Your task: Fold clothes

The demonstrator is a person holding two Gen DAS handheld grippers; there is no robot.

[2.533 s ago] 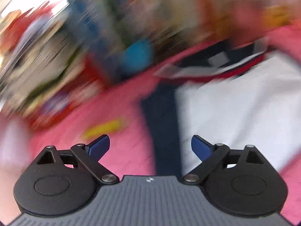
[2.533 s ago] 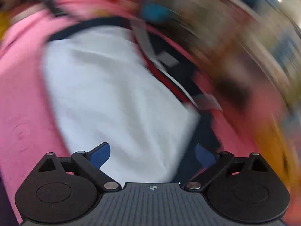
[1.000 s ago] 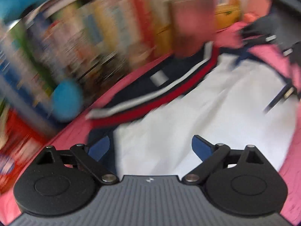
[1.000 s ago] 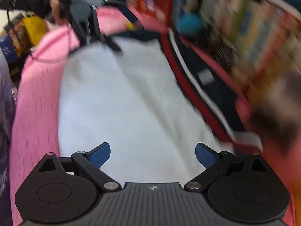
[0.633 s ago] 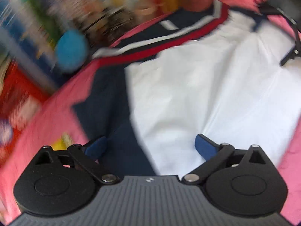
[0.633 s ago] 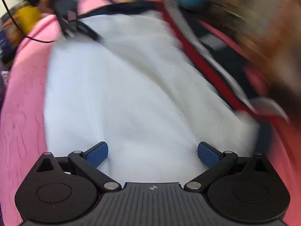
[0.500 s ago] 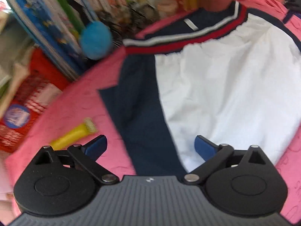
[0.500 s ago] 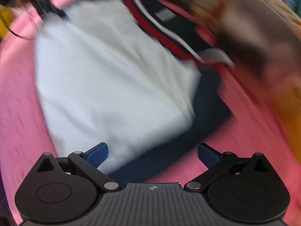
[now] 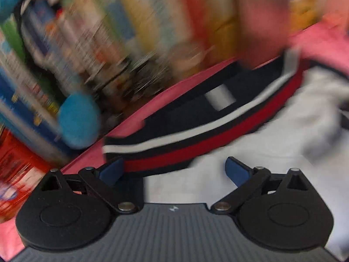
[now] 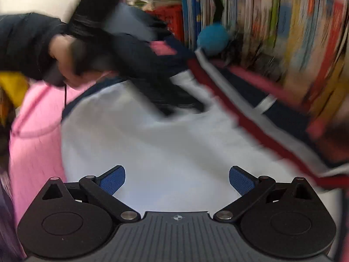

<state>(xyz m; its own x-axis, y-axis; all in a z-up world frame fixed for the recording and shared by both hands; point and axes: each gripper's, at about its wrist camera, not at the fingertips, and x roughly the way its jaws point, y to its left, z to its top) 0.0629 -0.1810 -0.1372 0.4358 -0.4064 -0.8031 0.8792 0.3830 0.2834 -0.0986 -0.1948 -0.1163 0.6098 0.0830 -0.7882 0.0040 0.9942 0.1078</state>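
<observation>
A white garment (image 9: 272,152) with navy side panels and a navy, white and red striped waistband (image 9: 196,139) lies flat on a pink cloth. My left gripper (image 9: 173,170) is open and empty, just above the waistband's left end. My right gripper (image 10: 176,180) is open and empty over the white fabric (image 10: 163,152). In the right wrist view the waistband (image 10: 250,120) runs along the right, and the hand with the left gripper (image 10: 178,102) reaches over the garment's far left corner. Both views are blurred by motion.
A row of upright books (image 9: 109,32) stands right behind the cloth, seen also in the right wrist view (image 10: 272,21). A blue fuzzy ball (image 9: 78,122) sits against them. The pink cloth (image 10: 32,131) extends to the left of the garment.
My left gripper has swung from the navy left side panel up to the waistband's left end. My right gripper has moved from the garment's right edge to over its white middle.
</observation>
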